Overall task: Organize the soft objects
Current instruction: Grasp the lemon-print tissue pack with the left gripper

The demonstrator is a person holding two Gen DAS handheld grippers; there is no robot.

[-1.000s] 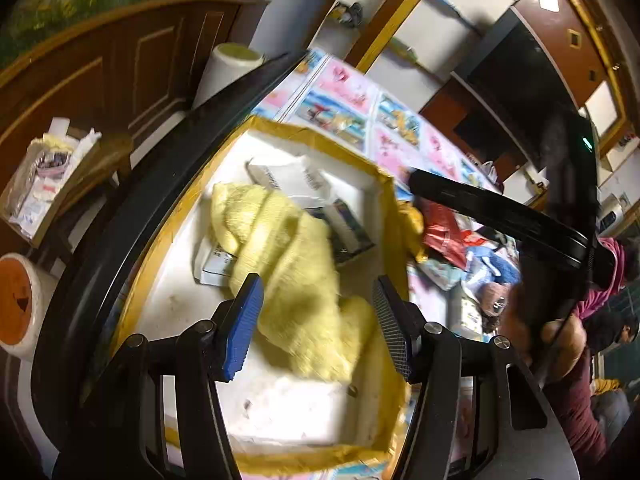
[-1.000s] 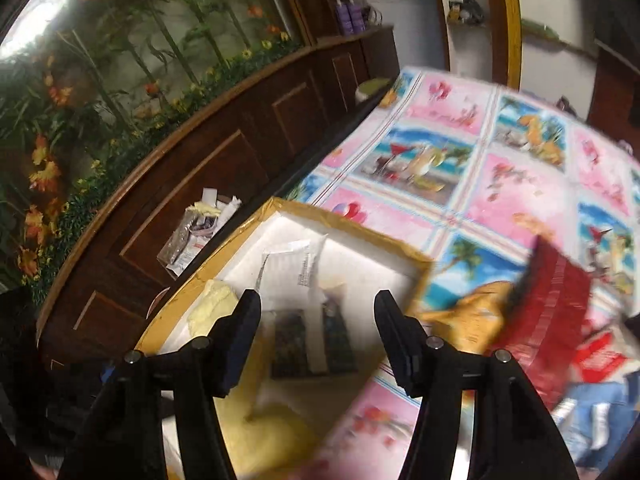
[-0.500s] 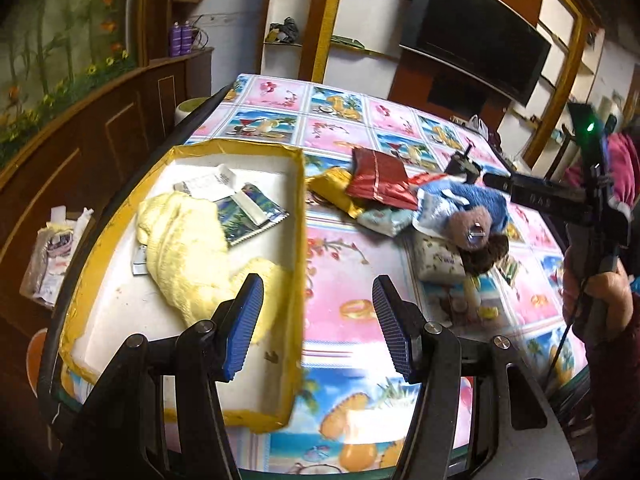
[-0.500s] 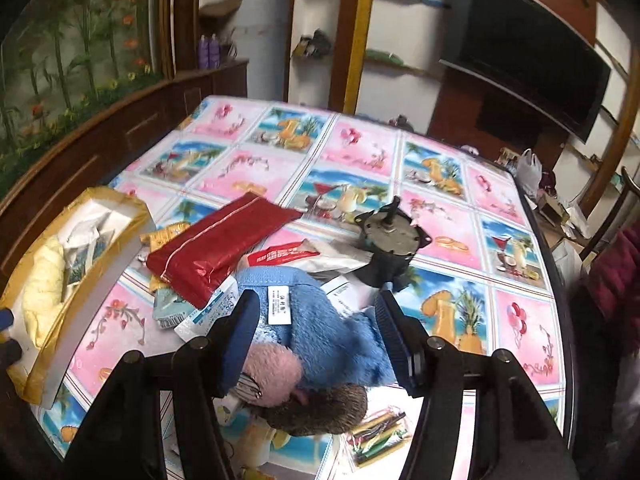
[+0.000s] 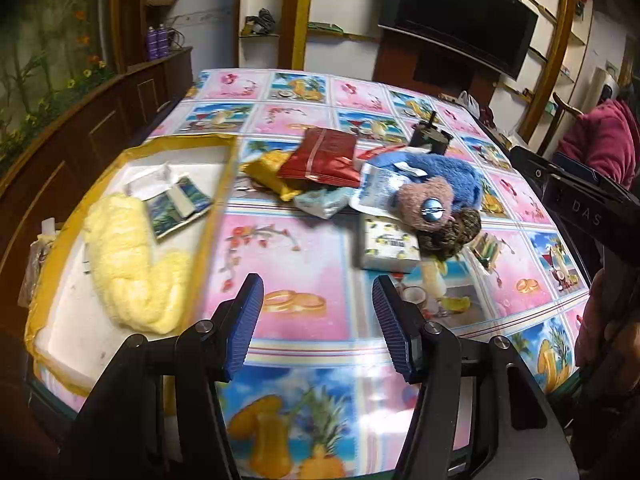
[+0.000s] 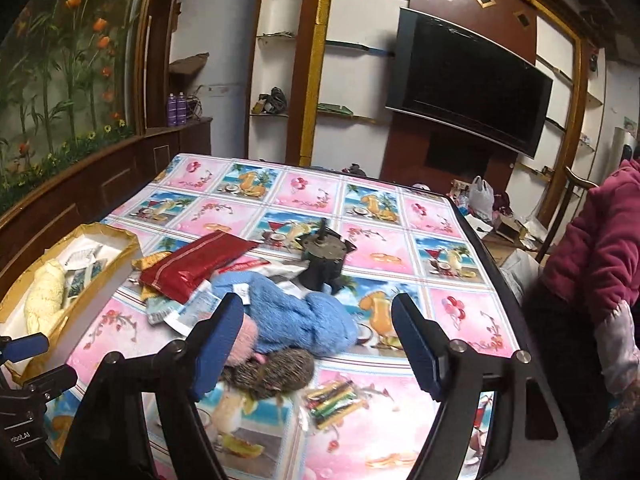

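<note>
A yellow-rimmed white box (image 5: 218, 200) sits at the table's left with a yellow fluffy cloth (image 5: 128, 256) and packets inside; it also shows in the right wrist view (image 6: 120, 236). A pile lies mid-table: blue fluffy cloth (image 5: 452, 172) (image 6: 296, 312), pink soft item (image 5: 424, 200), brown knitted item (image 5: 460, 228) (image 6: 276, 372), red pouch (image 5: 320, 156) (image 6: 196, 264). My left gripper (image 5: 318, 320) is open and empty above bare tablecloth. My right gripper (image 6: 318, 340) is open and empty, hovering over the blue cloth.
A black motor-like object (image 6: 324, 256) stands behind the pile. A tissue pack (image 5: 386, 244), yellow packet (image 5: 272, 176) and crayons pack (image 6: 332, 400) lie around it. A person in a pink jacket (image 6: 592, 264) stands at the right. The table edge (image 6: 488, 264) runs along the right.
Both grippers have swung away from the box to face the pile in the table's middle. The yellow cloth stays in the box. Both stay open.
</note>
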